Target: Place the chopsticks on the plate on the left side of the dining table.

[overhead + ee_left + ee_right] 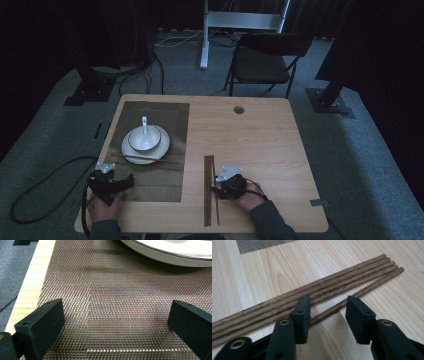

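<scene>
Chopsticks [332, 285], slim round dark wood, lie between the right gripper [328, 312]'s part-open black jaws, ungripped.

The plate [175, 252] is cut off at twelve o'clock in the left gripper view; the chopsticks [317, 295] run off at nine o'clock in the right gripper view.

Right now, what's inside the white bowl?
A white ceramic spoon stands in the white bowl, handle leaning on the far rim. The bowl's bottom under the spoon is hidden.
</scene>
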`<action>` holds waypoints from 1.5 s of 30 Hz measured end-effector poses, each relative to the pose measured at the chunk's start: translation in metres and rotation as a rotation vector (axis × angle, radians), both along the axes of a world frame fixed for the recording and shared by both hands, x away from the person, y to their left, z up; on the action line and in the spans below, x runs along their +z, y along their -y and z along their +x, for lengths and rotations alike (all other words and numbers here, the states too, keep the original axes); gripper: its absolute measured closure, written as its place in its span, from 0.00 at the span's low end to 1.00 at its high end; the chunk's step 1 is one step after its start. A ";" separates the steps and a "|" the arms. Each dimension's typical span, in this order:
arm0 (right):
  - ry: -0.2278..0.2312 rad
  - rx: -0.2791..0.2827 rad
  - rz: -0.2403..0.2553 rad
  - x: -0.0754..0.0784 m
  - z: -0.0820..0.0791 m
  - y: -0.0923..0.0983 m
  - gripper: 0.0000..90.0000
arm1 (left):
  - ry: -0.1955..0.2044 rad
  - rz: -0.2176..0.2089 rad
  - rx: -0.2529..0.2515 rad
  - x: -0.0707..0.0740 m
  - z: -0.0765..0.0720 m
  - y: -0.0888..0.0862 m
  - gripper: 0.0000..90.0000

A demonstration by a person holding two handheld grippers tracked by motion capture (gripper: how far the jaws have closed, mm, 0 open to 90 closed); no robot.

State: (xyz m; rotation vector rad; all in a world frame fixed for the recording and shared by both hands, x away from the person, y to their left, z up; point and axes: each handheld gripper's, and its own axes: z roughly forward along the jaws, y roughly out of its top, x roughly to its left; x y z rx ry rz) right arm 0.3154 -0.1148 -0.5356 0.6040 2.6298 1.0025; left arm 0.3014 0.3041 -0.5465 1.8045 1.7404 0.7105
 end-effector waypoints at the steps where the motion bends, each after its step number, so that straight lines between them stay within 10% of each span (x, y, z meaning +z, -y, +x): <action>1: -0.002 -0.003 -0.003 0.000 0.000 0.000 0.63 | 0.000 0.000 0.000 0.000 0.000 0.000 0.02; 45: -0.047 -0.374 0.011 0.000 0.025 0.033 0.93 | 0.000 0.000 0.000 0.000 0.000 0.000 0.02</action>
